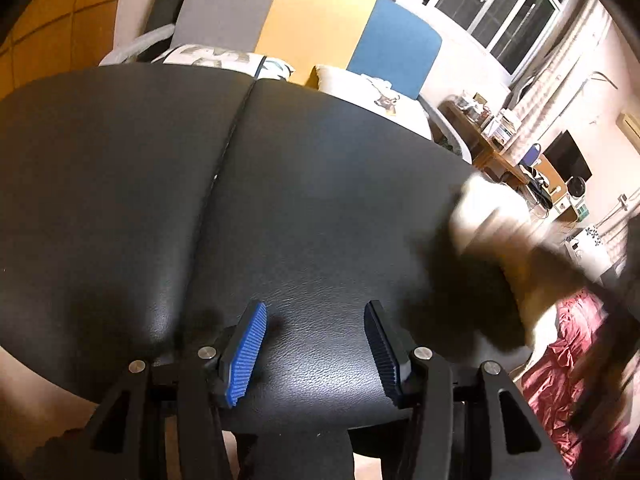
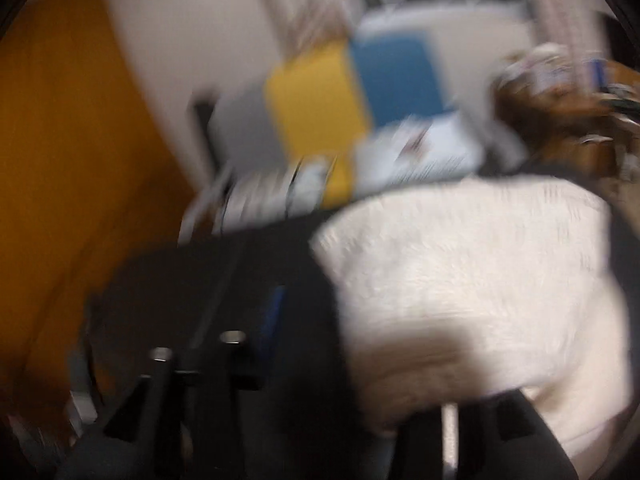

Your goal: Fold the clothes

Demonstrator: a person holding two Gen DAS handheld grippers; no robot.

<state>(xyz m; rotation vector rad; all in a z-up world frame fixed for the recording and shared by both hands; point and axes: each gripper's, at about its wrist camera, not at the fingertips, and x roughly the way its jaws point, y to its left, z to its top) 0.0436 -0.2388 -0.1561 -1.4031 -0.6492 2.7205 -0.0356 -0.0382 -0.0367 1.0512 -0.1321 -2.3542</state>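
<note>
Black leather fills most of what your left wrist camera sees: a padded bench with a seam running from near to far, left of centre. Your left gripper hovers over its near edge with the blue-padded jaws standing well apart and nothing between them. At the right edge of that view a cream garment shows as a smeared streak above the bench's right side, with a crumpled red cloth lower down beyond the bench edge.

Your right wrist view is heavily blurred. There the cream garment, fluffy in texture, bulks large on the right, covering the right finger of your right gripper; only the left blue pad shows, so you cannot tell whether those jaws are gripping it, though it looks likely.

Far behind the bench stands a grey, yellow and blue panel with white pillows at its foot.
</note>
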